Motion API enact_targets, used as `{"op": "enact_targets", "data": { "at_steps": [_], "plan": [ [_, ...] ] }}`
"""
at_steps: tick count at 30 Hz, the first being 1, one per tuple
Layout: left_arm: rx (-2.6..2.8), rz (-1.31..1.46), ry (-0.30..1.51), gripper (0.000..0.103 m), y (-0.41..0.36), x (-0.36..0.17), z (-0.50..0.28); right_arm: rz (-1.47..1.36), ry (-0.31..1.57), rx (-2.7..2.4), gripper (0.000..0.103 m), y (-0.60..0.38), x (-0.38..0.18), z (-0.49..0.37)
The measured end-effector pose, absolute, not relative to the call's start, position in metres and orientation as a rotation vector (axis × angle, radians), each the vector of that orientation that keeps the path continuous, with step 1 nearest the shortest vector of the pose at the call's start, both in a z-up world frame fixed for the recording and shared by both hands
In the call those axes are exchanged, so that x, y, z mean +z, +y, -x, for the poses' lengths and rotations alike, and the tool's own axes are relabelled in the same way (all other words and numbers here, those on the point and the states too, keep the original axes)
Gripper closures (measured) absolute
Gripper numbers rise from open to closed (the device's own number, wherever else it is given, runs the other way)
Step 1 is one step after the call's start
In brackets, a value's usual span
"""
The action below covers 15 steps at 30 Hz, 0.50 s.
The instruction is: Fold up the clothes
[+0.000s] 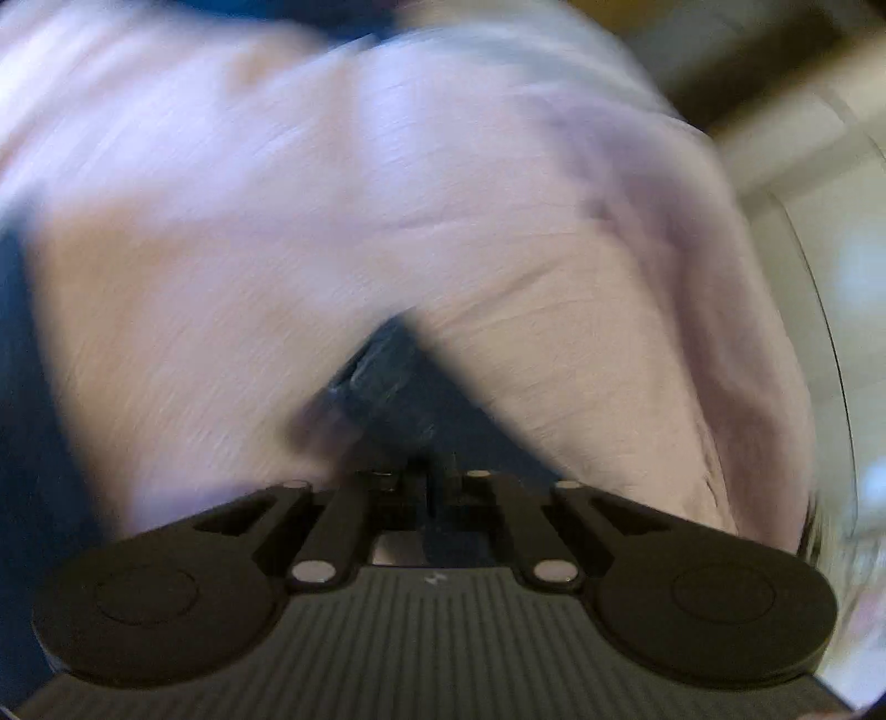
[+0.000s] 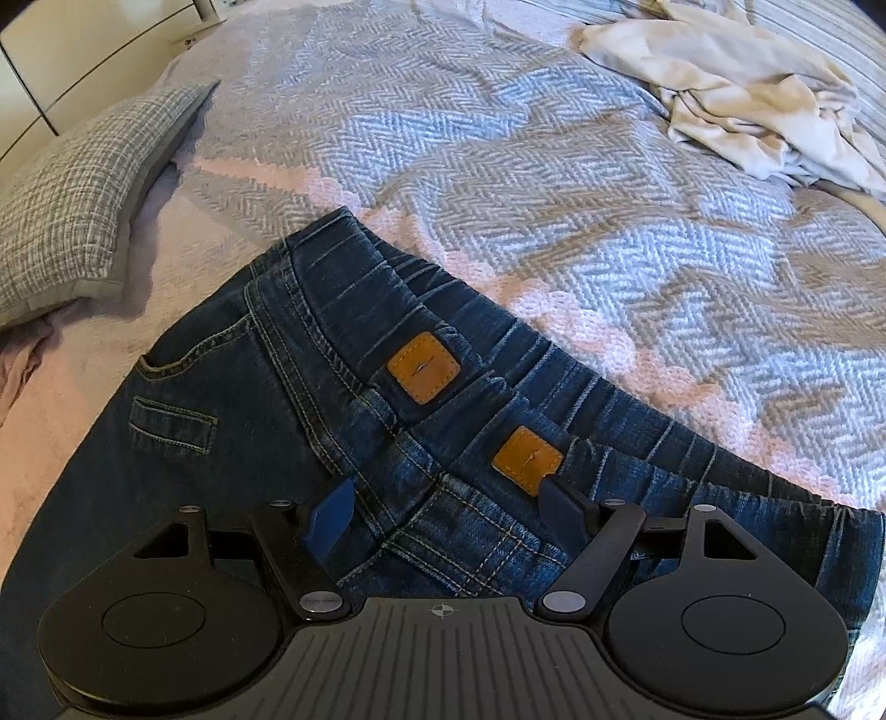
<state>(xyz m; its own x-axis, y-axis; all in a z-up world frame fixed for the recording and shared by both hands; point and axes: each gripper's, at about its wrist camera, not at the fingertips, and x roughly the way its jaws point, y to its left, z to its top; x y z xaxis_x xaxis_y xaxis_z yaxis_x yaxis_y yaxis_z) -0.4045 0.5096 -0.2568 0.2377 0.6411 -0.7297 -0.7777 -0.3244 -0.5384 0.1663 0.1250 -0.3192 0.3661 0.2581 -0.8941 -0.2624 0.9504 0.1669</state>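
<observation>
In the left wrist view, motion-blurred, my left gripper [image 1: 382,382] is shut on a pale pink garment [image 1: 343,221], which drapes over the fingers and fills most of the frame. In the right wrist view, dark blue jeans [image 2: 266,399] lie flat on the bed, waistband away from me, with two tan leather patches [image 2: 423,368]. My right gripper [image 2: 448,504] is open, its blue fingertips [image 2: 332,515] resting just above the jeans on either side of the fly seam.
A blue-and-white herringbone blanket [image 2: 554,183] covers the bed. A grey checked pillow [image 2: 77,205] lies at the left. A crumpled white garment [image 2: 736,94] lies at the far right. White furniture [image 2: 66,50] stands beyond the bed's far left.
</observation>
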Motion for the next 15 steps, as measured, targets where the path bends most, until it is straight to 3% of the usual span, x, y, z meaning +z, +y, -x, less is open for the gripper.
{"op": "enact_targets", "data": {
  "at_steps": [4, 6, 8, 10, 15],
  "plan": [
    [1.325, 0.838, 0.091, 0.103, 0.535, -0.179, 0.404, -0.02, 1.154, 0.34, 0.026, 0.122, -0.318, -0.167],
    [1.281, 0.692, 0.163, 0.103, 0.547, -0.168, 0.399, -0.03, 1.154, 0.34, 0.026, 0.121, -0.317, -0.166],
    [1.236, 0.563, 0.242, 0.094, 0.56, -0.163, 0.394, -0.026, 1.153, 0.342, 0.026, 0.123, -0.317, -0.165],
    [1.299, 0.611, 0.362, 0.09, 0.574, -0.183, 0.396, -0.021, 1.15, 0.347, 0.026, 0.124, -0.316, -0.164],
    [1.466, 0.664, 0.605, 0.089, 0.55, -0.231, 0.389, 0.003, 1.151, 0.419, 0.026, 0.117, -0.306, -0.163]
  ]
}}
